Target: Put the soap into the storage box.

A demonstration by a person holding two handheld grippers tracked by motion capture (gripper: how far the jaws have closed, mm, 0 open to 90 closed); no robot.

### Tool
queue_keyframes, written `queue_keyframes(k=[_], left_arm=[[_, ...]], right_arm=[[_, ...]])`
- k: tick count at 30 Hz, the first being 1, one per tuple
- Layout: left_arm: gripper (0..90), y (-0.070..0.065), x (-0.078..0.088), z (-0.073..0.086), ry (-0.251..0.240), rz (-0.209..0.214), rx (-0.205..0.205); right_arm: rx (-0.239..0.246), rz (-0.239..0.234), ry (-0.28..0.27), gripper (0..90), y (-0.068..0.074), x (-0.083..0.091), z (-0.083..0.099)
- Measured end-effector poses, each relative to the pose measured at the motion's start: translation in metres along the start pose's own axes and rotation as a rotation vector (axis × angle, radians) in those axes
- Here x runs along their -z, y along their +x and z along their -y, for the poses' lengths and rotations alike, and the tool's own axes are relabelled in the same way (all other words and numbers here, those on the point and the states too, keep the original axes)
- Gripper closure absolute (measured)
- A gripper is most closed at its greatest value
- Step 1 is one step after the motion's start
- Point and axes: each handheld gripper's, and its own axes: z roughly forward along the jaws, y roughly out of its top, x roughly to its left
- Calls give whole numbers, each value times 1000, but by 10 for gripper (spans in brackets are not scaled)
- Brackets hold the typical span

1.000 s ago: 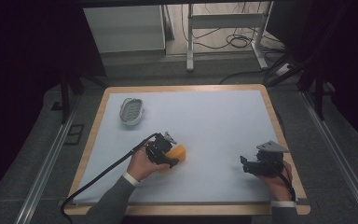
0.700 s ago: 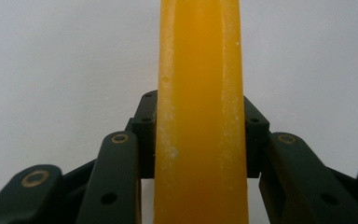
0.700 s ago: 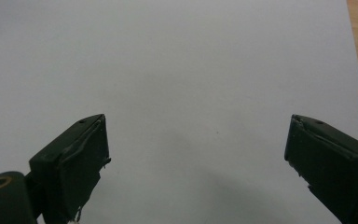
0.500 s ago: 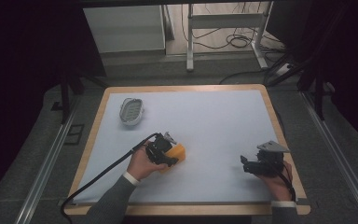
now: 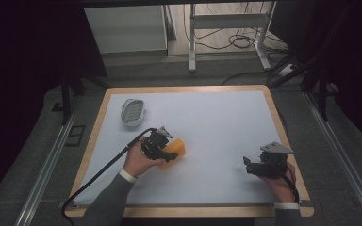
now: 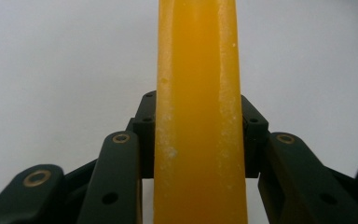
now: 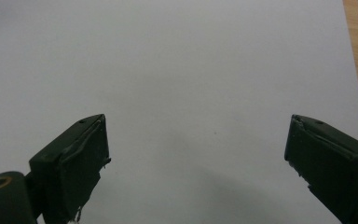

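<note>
Yellow-orange block (image 5: 175, 149), black tongs (image 5: 166, 151)

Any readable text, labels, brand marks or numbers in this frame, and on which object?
None can be read.
The orange bar clamped in the left gripper bears pale scuffs, no lettering.
The white mat, the oval dish and the right gripper show no marking.

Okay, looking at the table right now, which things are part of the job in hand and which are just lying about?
In use:
- yellow-orange soap-like block, clamped between the jaws of the left gripper

Lying about:
- oval white-and-grey slotted dish, far left of the white table
- right gripper, jaws open over bare table
</note>
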Motion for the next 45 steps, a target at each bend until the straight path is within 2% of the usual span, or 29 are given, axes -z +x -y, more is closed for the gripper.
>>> queue_keyframes(k=[4,7,10,17,19,34,35,38,41,45], left_arm=[[611,5,5,-1,-6,3,8],[610,6,7,-1,-13,-19,2],[610,8,8,-1,-16,-7,7],[610,16,13,-1,-17,-13,22],[611,21,14,0,-21,-30,38],[611,43,28,-1,-49,-59,87],[611,45,30,-1,-53,-71,90],[611,45,33,-1,-59,-91,92],[611,48,37,-2,-70,-84,95],[611,53,44,-4,-72,-99,97]], right_arm=[[-1,1,-2,64,0,0,0],[-1,3,-3,64,-1,1,0],[-4,5,0,64,-1,1,0],[-2,6,1,64,-1,1,1],[-2,7,4,64,-2,0,1],[-2,8,6,64,-1,0,1],[-3,10,5,64,-1,0,1],[-3,10,5,64,-1,0,1],[-4,10,6,64,-2,0,1],[-4,10,5,64,-2,0,1]])
